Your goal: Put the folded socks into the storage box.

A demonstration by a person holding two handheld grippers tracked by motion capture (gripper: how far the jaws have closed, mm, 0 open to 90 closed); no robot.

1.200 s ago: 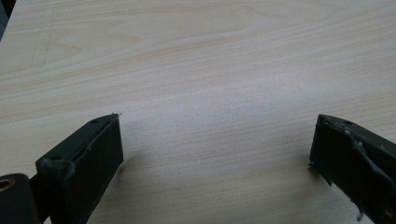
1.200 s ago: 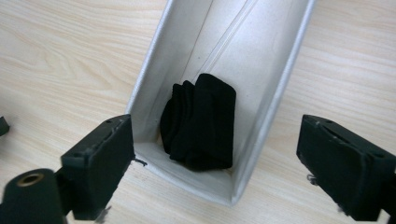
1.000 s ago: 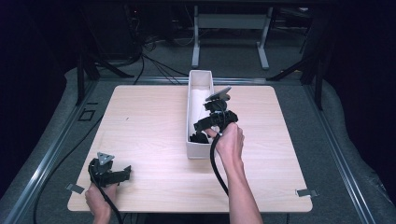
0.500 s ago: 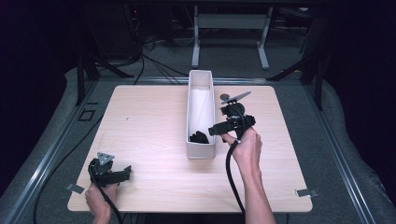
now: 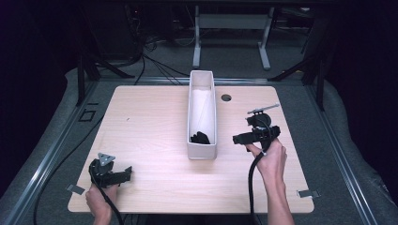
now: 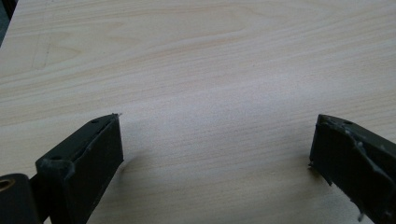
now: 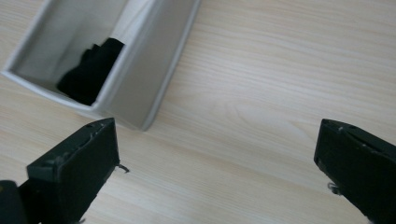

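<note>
- High view: pale wooden surface across the middle of the frame, long white bin upright at centre.
- Black bundle at the bin's near end, low centre of frame; also upper left in the right gripper view.
- Right gripper right of the bin, apart from it, fingers wide and empty after just opening.
- Left gripper at lower left, fingers wide, empty, low over bare wood.
- Risk, as a judgement: cable or forearm catching the light bin on a return reach, tipping it and spilling the bundle.
</note>
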